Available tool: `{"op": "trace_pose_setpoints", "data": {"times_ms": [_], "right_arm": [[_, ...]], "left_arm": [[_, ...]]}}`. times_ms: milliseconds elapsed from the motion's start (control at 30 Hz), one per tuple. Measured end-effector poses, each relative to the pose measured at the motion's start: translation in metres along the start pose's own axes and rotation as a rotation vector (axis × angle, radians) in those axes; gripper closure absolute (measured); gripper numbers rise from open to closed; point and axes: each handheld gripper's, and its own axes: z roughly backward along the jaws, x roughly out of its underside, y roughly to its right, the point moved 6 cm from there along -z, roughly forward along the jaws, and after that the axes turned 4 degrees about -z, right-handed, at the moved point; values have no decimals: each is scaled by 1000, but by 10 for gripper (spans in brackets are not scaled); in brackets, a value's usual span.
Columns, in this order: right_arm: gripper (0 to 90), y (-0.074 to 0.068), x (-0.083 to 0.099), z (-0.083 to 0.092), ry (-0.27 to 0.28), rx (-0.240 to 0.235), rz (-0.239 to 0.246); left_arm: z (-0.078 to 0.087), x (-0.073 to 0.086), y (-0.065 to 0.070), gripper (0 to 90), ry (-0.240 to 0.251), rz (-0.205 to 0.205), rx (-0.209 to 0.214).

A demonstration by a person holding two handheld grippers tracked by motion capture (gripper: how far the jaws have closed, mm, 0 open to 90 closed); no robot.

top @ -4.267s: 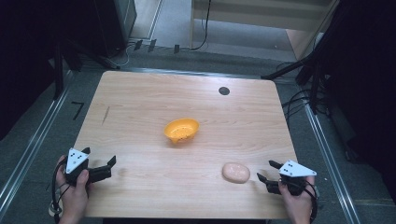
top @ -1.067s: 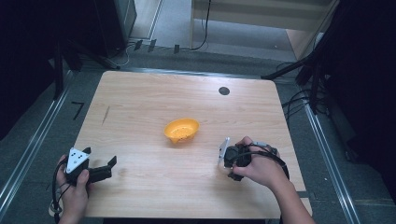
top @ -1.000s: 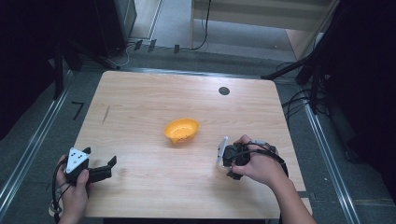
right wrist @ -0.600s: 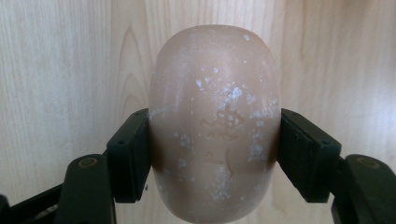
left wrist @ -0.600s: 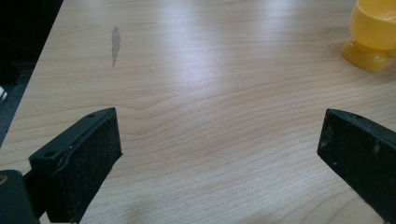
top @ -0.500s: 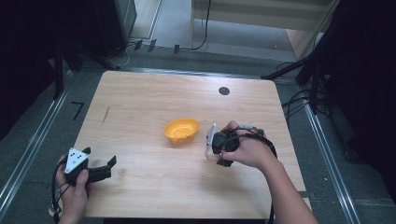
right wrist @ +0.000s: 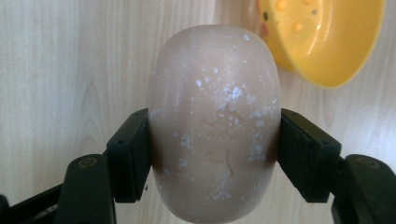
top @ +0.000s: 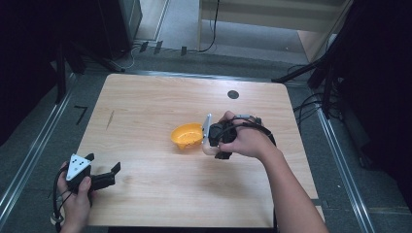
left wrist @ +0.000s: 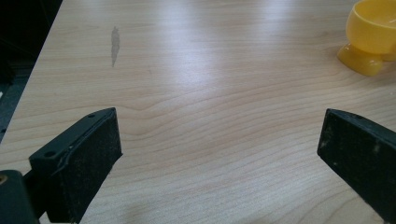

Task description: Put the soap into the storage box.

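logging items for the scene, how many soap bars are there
1: a pinkish soap bar clamped between the right gripper jaws, just beside the yellow soap dish near the table's middle. None seems hidden.

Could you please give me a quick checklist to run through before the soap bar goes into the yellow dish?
1. Grip: right gripper has both jaws pressed on the sides of the soap bar: ok.
2. Soap held off the table: cannot tell.
3. Yellow soap dish upright, hollow holds nothing: ok.
4. Soap over the dish: not ok; it is beside the rim.
5. Left gripper open, apart from the dish at the near corner: ok.
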Motion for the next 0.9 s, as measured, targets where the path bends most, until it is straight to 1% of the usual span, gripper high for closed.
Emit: {"op": "trace_pose_setpoints", "data": {"times_ms": [67, 100, 167, 367, 467, 600, 700, 900], "right_arm": [[333, 2, -2, 0, 4, 0, 6], [333, 7, -6, 1, 10, -4, 7], [333, 10, -9, 1, 9, -1, 10], [333, 23, -20, 0, 1, 7, 37], [333, 29, -26, 0, 14, 7, 44], [333, 37, -35, -2, 15, 0, 56], [333, 42, -41, -5, 17, 9, 63], [333, 50, -54, -10, 13, 3, 82]], "left_arm": [[0, 0, 0, 0, 0, 1, 0], [0, 0, 0, 0, 3, 1, 2], [0, 0, 0, 1, 4, 1, 2], [0, 0, 0, 0, 3, 5, 5], [0, 0, -1, 0, 3, 7, 6], [0, 0, -1, 0, 3, 11, 8], [0, 0, -1, 1, 6, 14, 10], [1, 0, -1, 0, 6, 13, 12]]}}
